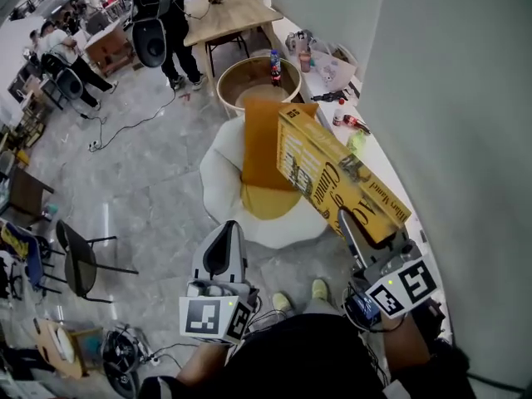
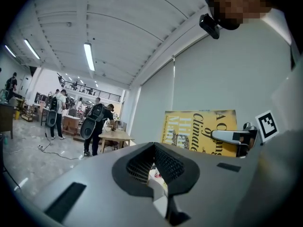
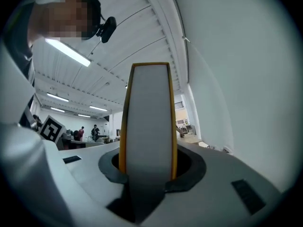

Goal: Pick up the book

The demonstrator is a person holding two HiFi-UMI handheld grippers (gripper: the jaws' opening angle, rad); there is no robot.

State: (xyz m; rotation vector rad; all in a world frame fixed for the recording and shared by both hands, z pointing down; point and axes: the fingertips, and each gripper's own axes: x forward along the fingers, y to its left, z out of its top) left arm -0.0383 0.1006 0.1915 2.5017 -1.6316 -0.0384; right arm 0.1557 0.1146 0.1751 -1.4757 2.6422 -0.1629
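The right claw (image 1: 351, 227) (image 3: 147, 167) is clamping the near end of the yellow book (image 1: 332, 169) (image 3: 149, 117), which is sticking out ahead of it, clear of any surface, so that end is disappearing between the jaws. Looking along that claw, only the pale page edge is showing, with each cover reduced to a thin yellow line. From the side, the right claw's jaw is covering part of the title; "of Climate" is reading clearly and "Hilary Mantel" is running along the cover, while the smaller print is staying too fine to make out. The left claw (image 1: 224, 252) (image 2: 154, 167) is hanging to the left of the right one with its jaws together and gripping nothing. Beyond the claws, the book's far corner is hiding part of an orange cushion (image 1: 259, 140).
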